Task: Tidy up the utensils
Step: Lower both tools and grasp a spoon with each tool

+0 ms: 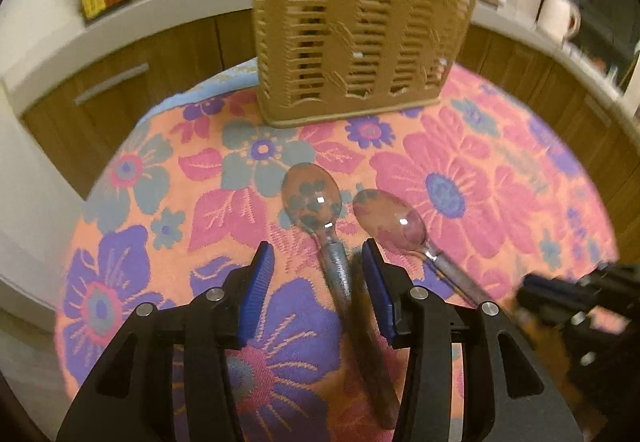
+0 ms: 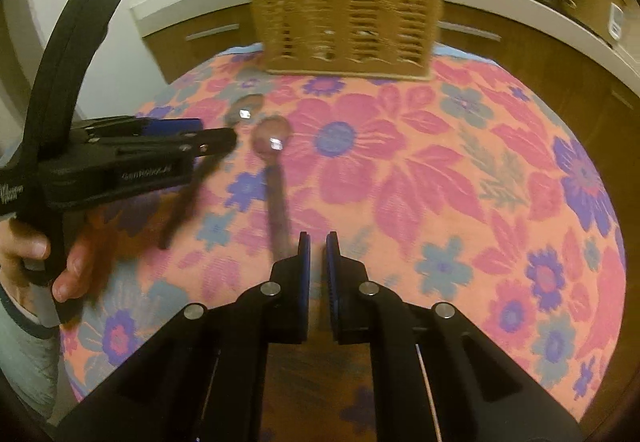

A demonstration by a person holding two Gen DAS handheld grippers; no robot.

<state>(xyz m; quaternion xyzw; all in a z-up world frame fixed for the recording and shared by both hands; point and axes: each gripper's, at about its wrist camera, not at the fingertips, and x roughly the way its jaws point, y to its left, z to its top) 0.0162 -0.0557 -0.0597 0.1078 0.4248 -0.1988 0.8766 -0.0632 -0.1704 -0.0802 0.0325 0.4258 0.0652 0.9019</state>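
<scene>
Nearest to us, our left gripper (image 1: 318, 254) was spread wide over the flowered cloth (image 1: 500, 177), with the handle of the left spoon (image 1: 316, 209) lying between its fingers, close against the right one; we could not tell whether either finger touched it. Our right gripper (image 2: 317, 242) had its fingers drawn close together with only a narrow gap and nothing between them; the tip of the right spoon (image 2: 276, 169) lay just beside its left finger, outside the gap.

A little farther out, both spoons rested flat on the cloth, bowls pointing away from us, side by side and near each other but apart.

Farthest, at the back edge of the cloth, stood the tan slotted basket (image 2: 344, 1), upright. Blur and the slats kept us from saying what, if anything, it held.

We judged the sorting barely begun: neither spoon was lifted, and both were left to be carried to the basket.
</scene>
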